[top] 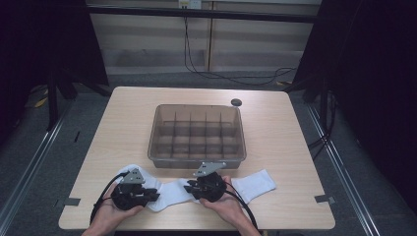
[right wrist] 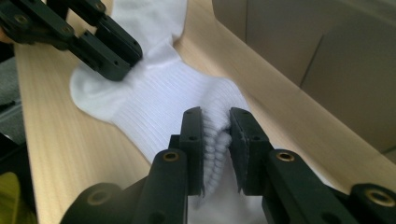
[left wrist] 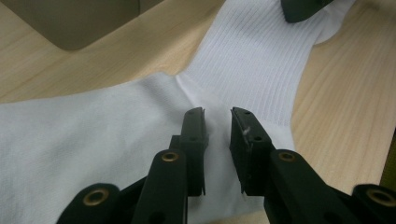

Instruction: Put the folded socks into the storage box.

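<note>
A white sock [top: 172, 195] lies along the table's front edge, and whether it is one sock or a pair I cannot tell. My left gripper [top: 155, 194] points right and is shut on the sock's smooth part [left wrist: 93, 130], with a crease running into the narrow gap between the jaws [left wrist: 217, 114]. My right gripper [top: 189, 188] points left, facing it. In the right gripper view its jaws [right wrist: 216, 114] pinch a bunched ridge of the ribbed fabric [right wrist: 154, 102]. Each view also shows the other tool: the left gripper [right wrist: 116, 58] and the right gripper [left wrist: 299, 9].
A translucent grey divided box [top: 196, 162] stands just behind the sock, and its wall is close in both gripper views [left wrist: 70, 23] [right wrist: 317, 56]. A small black disc [top: 236, 102] lies behind the box. More sock [top: 255, 183] extends right of the right hand.
</note>
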`<state>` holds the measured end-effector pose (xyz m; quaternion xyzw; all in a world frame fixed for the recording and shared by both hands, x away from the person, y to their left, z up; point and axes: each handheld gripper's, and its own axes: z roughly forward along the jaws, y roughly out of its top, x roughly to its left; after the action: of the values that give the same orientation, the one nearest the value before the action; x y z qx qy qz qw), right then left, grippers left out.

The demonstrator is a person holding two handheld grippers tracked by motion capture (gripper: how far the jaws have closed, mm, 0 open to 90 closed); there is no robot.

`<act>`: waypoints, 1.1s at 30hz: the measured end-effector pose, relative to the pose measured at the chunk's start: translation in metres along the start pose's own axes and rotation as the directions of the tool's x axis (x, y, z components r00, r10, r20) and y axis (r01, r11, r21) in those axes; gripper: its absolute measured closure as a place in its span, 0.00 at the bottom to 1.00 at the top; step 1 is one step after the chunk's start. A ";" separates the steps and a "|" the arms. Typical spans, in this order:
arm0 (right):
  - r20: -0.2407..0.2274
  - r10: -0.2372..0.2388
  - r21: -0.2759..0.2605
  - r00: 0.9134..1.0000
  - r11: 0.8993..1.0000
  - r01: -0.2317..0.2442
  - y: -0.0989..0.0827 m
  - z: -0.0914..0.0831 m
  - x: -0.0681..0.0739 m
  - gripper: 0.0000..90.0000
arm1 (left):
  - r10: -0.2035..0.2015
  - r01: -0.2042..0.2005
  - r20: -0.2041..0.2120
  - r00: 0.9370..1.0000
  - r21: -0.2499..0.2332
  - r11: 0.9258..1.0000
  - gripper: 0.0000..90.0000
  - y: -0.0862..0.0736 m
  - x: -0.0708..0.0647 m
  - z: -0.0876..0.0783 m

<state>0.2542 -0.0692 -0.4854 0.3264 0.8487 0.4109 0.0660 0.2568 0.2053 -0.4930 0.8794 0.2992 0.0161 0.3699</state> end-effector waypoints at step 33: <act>-0.012 0.057 0.008 0.998 0.998 -0.057 0.002 0.011 -0.020 0.88 | -0.257 0.232 -0.153 0.954 -0.165 0.959 0.68 -0.031 0.089 -0.066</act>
<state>0.2752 -0.0736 -0.4942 0.3479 0.8411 0.4113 0.0477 0.2976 0.3129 -0.4824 0.8015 0.4350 0.0678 0.4047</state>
